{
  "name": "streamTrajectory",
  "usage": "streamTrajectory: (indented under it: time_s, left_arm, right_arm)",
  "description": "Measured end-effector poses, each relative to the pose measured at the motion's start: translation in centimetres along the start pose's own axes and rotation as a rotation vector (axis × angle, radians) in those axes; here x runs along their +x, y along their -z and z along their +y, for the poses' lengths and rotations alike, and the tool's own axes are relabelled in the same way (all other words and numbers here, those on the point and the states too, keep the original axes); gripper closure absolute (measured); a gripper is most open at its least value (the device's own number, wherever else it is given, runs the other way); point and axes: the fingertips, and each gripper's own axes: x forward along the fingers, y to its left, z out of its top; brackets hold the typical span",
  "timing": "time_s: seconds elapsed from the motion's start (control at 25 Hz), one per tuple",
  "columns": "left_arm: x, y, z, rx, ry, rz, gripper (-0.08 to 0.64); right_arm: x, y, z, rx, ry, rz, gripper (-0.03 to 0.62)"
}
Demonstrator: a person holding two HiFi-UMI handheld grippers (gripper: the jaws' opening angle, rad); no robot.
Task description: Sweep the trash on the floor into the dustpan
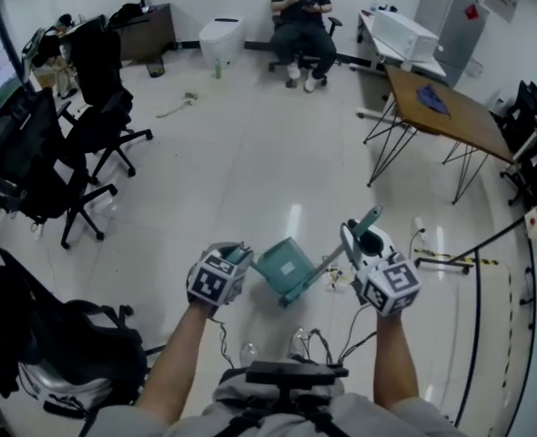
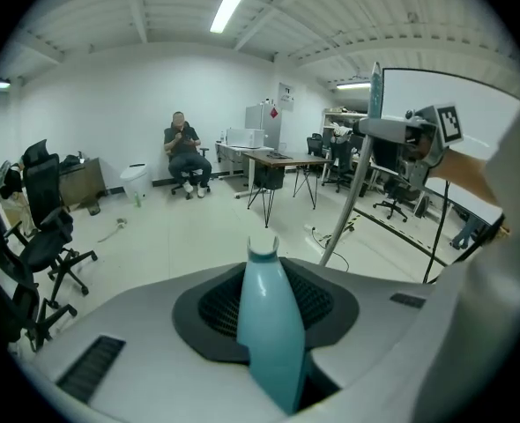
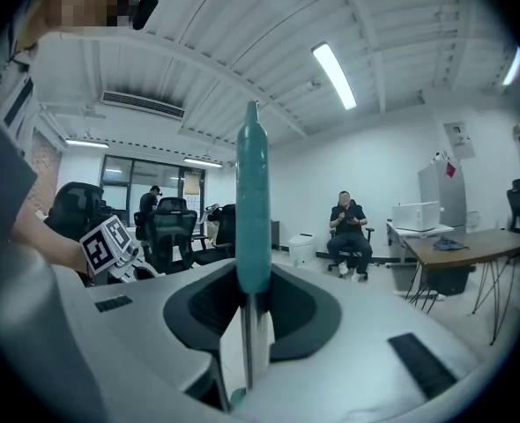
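Left gripper (image 2: 267,311): jaws narrow, clamped on the teal dustpan handle (image 2: 264,276), which sticks out forward between the dark pads. Right gripper (image 3: 249,324): jaws narrow too, closed on the broom handle (image 3: 252,201). The handle's teal grip stands upright above the jaws and a thin silver pole (image 3: 246,351) runs down between them.

In the head view both grippers are held in front of the person, left one at the left, with the dustpan (image 1: 285,264) between them. The dustpan hangs tilted at the left gripper's tip. Its broad teal face is turned up toward the camera and has a pale patch on it. Can't tell if any trash is in it. The broom's pole slants under the pan's right edge; the broom head is not made out.

The floor (image 1: 250,171) is pale glossy tile. A pale scrap (image 1: 179,106) lies well apart from the pan, toward the far left. A small green bottle (image 1: 218,68) stands further back, just beside a white bin-like container (image 1: 221,36) by the wall; its contents are not visible.

Black office chairs (image 1: 105,116) are on the left and a wooden table (image 1: 446,107) on the right. A person (image 1: 301,16) sits on a chair at the far wall.
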Motion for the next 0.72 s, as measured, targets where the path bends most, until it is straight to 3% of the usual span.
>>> streamTrajectory:
  time_s: [0.72]
  left_arm:
    - [1.2, -2.5, -0.9, 0.101, 0.036, 0.017, 0.456]
  right_arm:
    - [-2.5, 0.0, -2.8, -0.023, 0.112, 0.015, 0.515]
